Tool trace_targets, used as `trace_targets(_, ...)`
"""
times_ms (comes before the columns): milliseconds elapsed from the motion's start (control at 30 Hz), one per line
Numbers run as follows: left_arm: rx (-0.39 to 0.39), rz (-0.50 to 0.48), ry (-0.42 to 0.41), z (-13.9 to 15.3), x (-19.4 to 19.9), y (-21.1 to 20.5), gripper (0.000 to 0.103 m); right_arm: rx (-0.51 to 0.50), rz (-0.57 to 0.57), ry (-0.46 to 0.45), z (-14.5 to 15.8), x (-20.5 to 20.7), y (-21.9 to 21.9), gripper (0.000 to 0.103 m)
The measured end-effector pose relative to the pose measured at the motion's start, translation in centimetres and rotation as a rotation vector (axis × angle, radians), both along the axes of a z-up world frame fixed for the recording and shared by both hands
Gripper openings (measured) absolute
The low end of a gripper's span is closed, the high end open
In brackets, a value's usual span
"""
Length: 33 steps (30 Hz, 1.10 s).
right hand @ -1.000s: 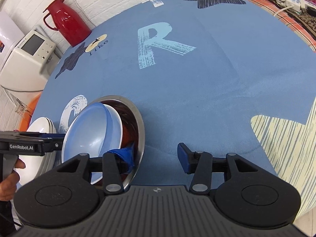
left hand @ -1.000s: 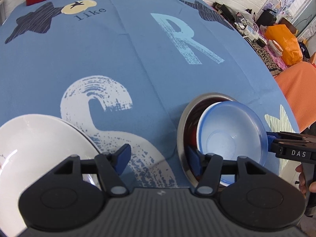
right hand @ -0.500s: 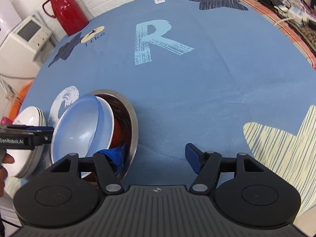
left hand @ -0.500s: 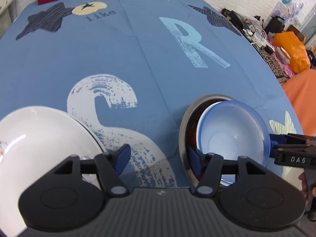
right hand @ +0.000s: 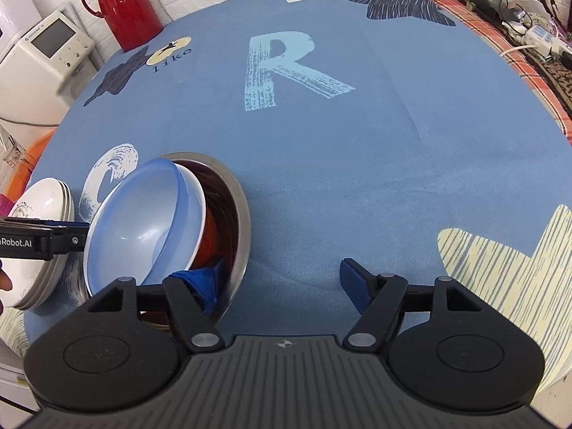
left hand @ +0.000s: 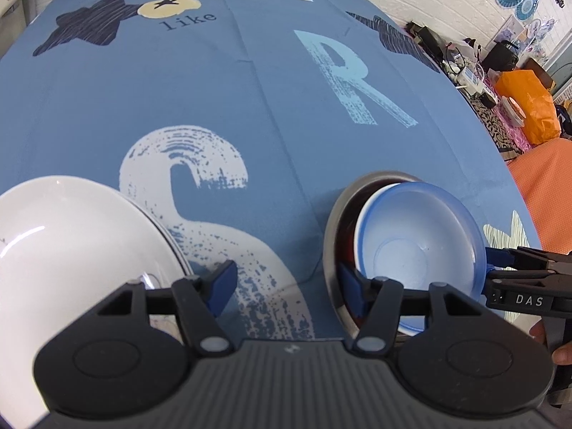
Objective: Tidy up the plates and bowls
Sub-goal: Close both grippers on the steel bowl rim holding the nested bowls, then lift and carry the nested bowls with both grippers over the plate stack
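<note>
Both sets of fingers spread wide, nothing clamped. My left fingers (left hand: 287,280): one blue pad hangs over the cloth by the white plates, the other sits inside the steel bowl's near rim, against the blue bowl's outer wall; can't tell if it actually touches. My right fingers (right hand: 282,280): left pad dips into the same steel bowl (right hand: 239,214) beside the red bowl, right pad hovers over bare cloth.

Bowl nest sits at the near edge of the counter (right hand: 357,143), covered in a blue cloth printed with letters and stars. Steel bowl outermost, red bowl (right hand: 211,239) inside it, then a white bowl (right hand: 195,196), blue bowl (left hand: 418,236) on top. The inner bowls lean tilted toward the left side, not seated flat. So four bowls, one of each.

White plates (right hand: 39,221) stacked just left of the nest, near but apart; rim edges show at least two, exact count unclear.

Far corner: one red thermos (right hand: 125,3). White appliance (right hand: 43,53) stands off the counter beside it.
</note>
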<state>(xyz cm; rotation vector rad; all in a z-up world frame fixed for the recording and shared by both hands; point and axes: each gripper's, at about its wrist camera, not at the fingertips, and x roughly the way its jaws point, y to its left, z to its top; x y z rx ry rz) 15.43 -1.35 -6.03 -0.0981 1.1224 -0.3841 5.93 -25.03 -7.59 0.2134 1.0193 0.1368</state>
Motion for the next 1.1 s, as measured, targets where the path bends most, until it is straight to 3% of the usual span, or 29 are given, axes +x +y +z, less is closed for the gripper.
trace_targets(333, 0.005, -0.015, 0.005, 0.0, 0.1, -0.1, 0.060, -0.009, -0.002, 0.049, 0.2, 0.7, 0.2, 0.056)
trace_targets(433, 0.003, -0.008, 0.013, 0.0, 0.3, -0.1, 0.060, 0.003, 0.038, 0.050, 0.2, 0.9, 0.2, 0.050)
trace_targets(467, 0.002, -0.004, 0.017, 0.0, 0.3, 0.0, 0.060, 0.011, 0.051, 0.053, 0.3, 1.0, 0.2, 0.044)
trace_targets(500, 0.000, 0.001, 0.019, 0.0, 0.3, 0.0, 0.060, 0.033, 0.064, 0.056, 0.3, 1.1, 0.1, 0.031)
trace_targets(533, -0.003, 0.004, 0.021, 0.0, 0.3, 0.1, 0.060, 0.076, 0.069, 0.061, 0.3, 1.2, -0.1, 0.023)
trace_targets(600, -0.009, 0.011, 0.019, -0.1, 0.1, 0.2, 0.059, 0.090, 0.093, 0.067, 0.4, 1.3, 0.1, 0.014)
trace_targets(667, -0.019, 0.012, 0.019, -0.2, 0.0, 0.3, 0.056, 0.063, 0.127, 0.059, 0.7, 1.4, 0.8, 0.008)
trace_targets(800, -0.152, 0.005, 0.073, -0.3, -0.2, 1.2, 0.018, 0.075, 0.112, 0.051, 0.8, 1.6, 0.7, 0.005)
trace_targets(833, -0.182, 0.014, 0.086, -0.4, -0.2, 1.3, 0.014, 0.090, 0.101, 0.055, 0.7, 1.7, 0.5, 0.005)
trace_targets(967, -0.266, 0.065, 0.116, -0.8, -0.3, 2.0, 0.008, 0.130, 0.036, 0.086, 0.5, 1.4, 0.2, 0.006)
trace_targets(1100, -0.257, 0.077, 0.110, -0.7, -0.5, 1.9, 0.007, 0.124, 0.030, 0.095, 0.6, 1.3, 0.5, 0.006)
